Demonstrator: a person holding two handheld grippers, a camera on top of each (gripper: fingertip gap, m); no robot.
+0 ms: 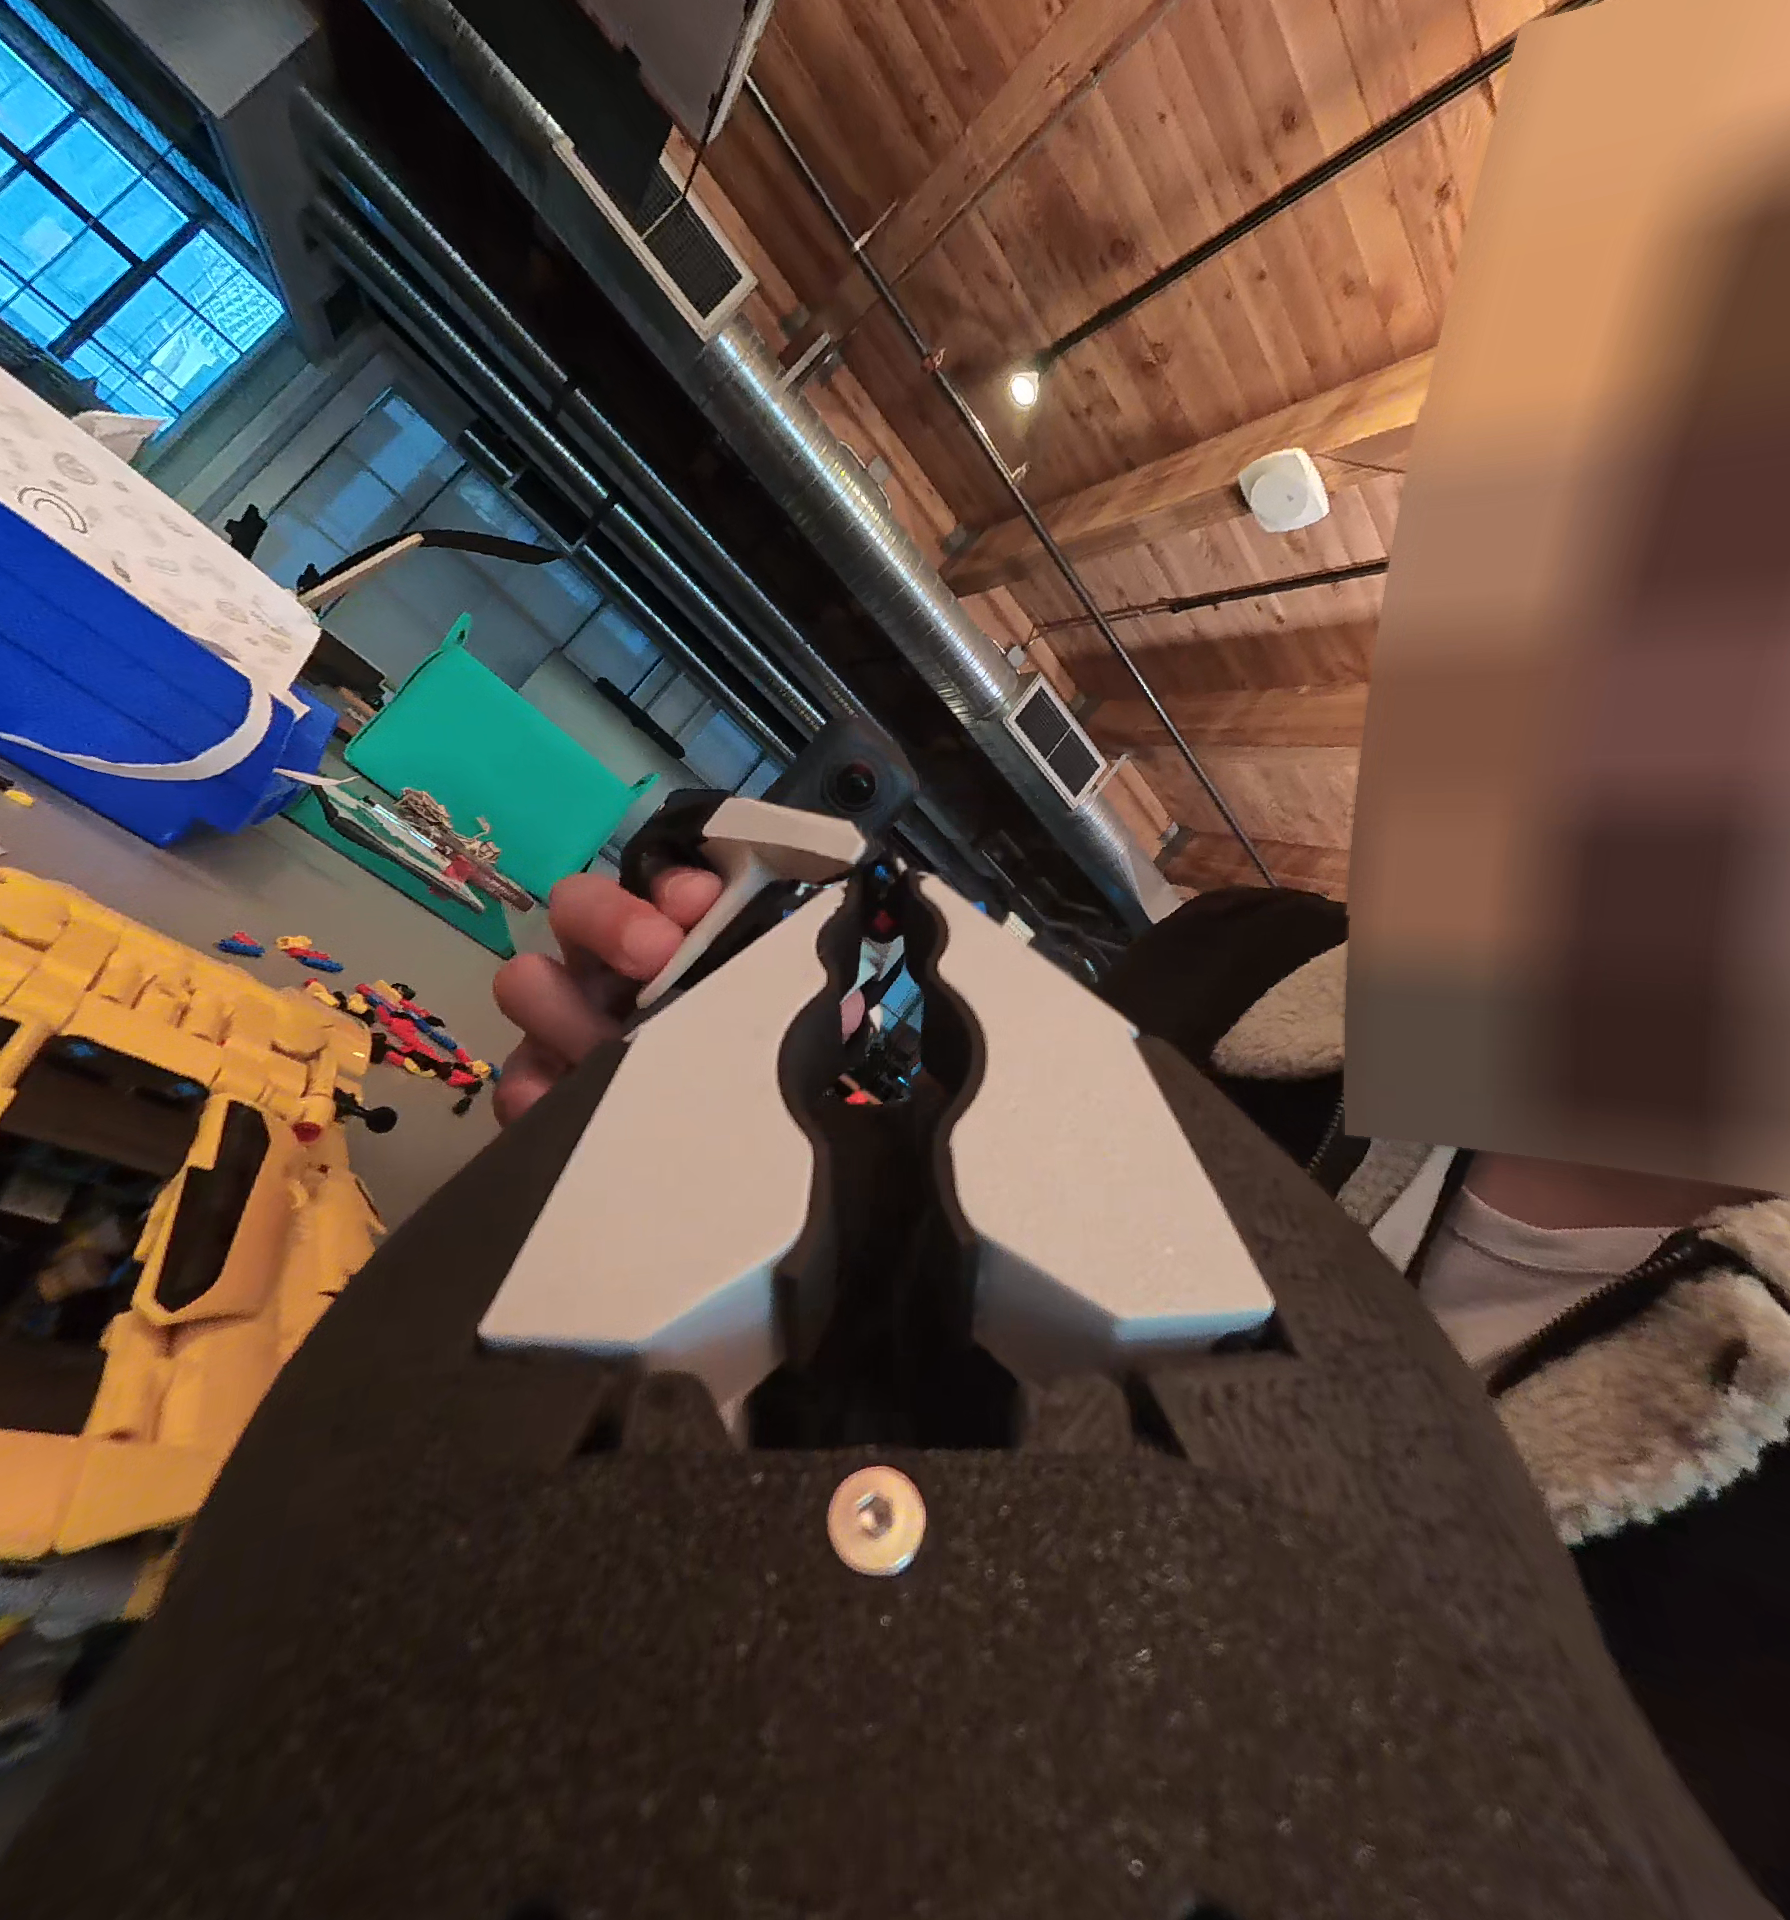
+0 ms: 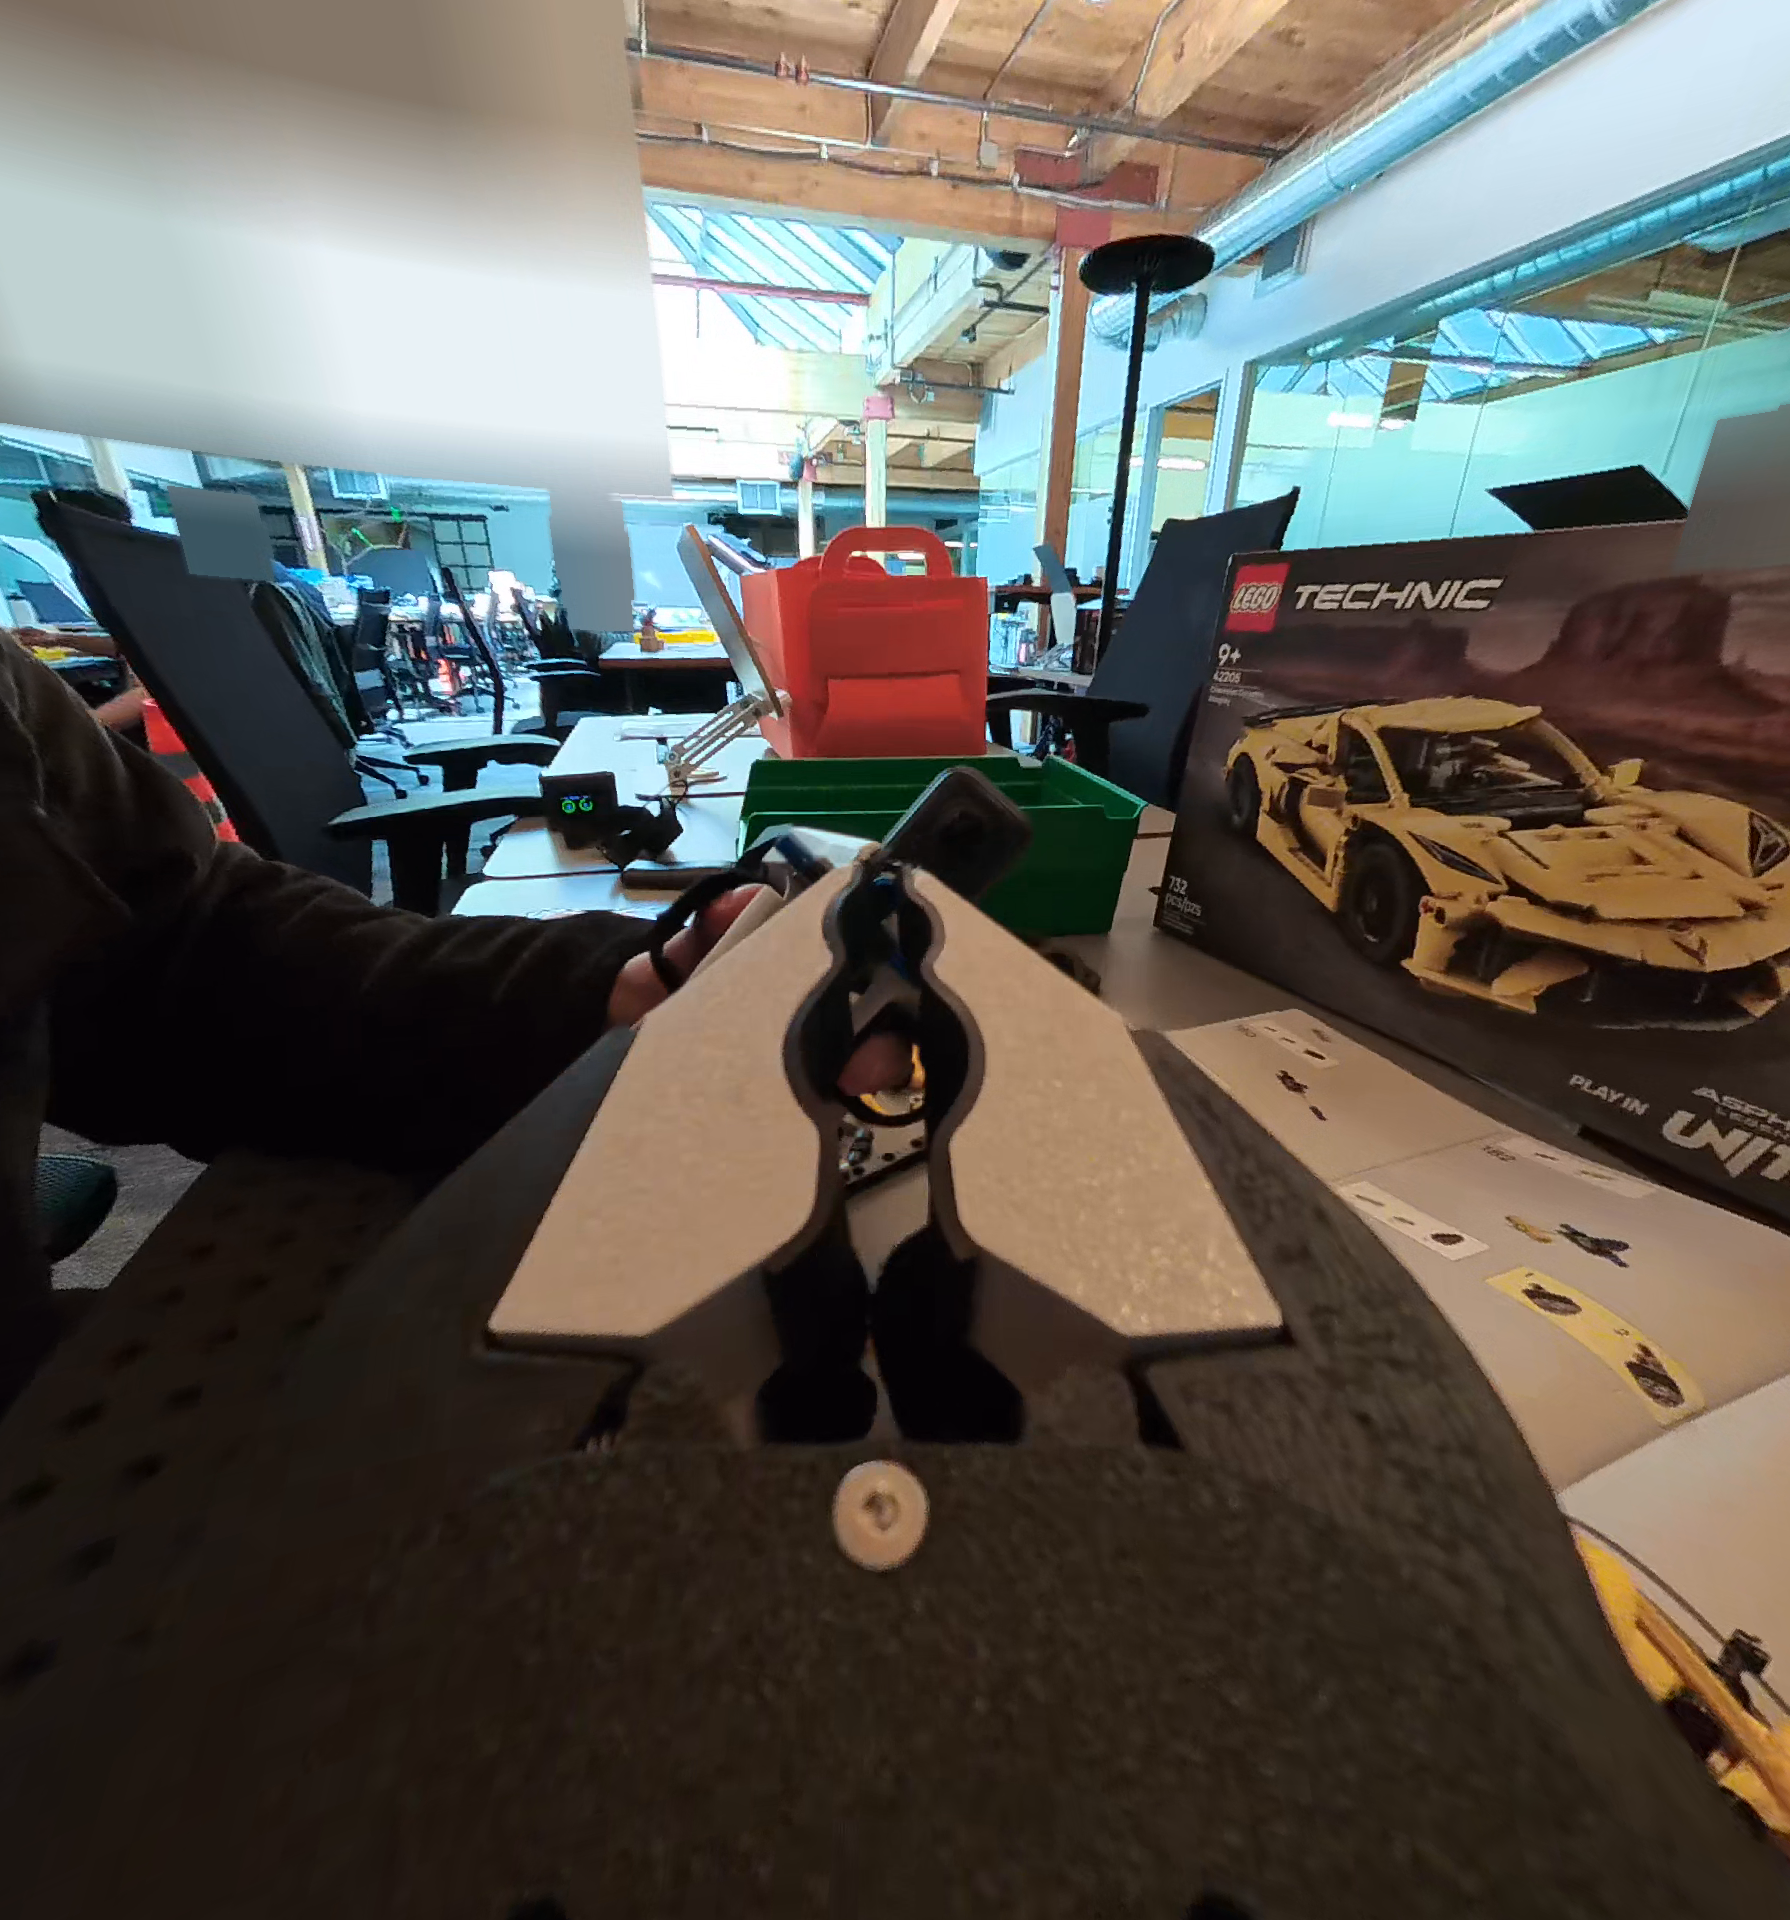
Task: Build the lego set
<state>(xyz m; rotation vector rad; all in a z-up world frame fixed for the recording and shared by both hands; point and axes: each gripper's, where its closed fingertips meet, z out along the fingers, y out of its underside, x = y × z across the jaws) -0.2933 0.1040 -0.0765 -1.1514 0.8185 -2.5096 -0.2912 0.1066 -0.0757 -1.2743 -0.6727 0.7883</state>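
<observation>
My grey table [image 2: 1130,977] carries the open instruction booklet [image 2: 1473,1236]; behind the booklet the set's box [image 2: 1514,831] stands upright, a green bin [image 2: 1036,831] farther back. The yellow car [image 1: 122,1174] sits with loose pieces [image 1: 403,1018] just beside it.

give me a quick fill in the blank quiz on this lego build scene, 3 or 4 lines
1. The partly built lego car is ____ in colour.
2. The red bag stands behind a ____ bin.
3. The open instruction booklet lies in front of the lego ____.
4. Loose lego pieces lie beside the car on the grey ____.

Missing words: yellow; green; box; table
</observation>
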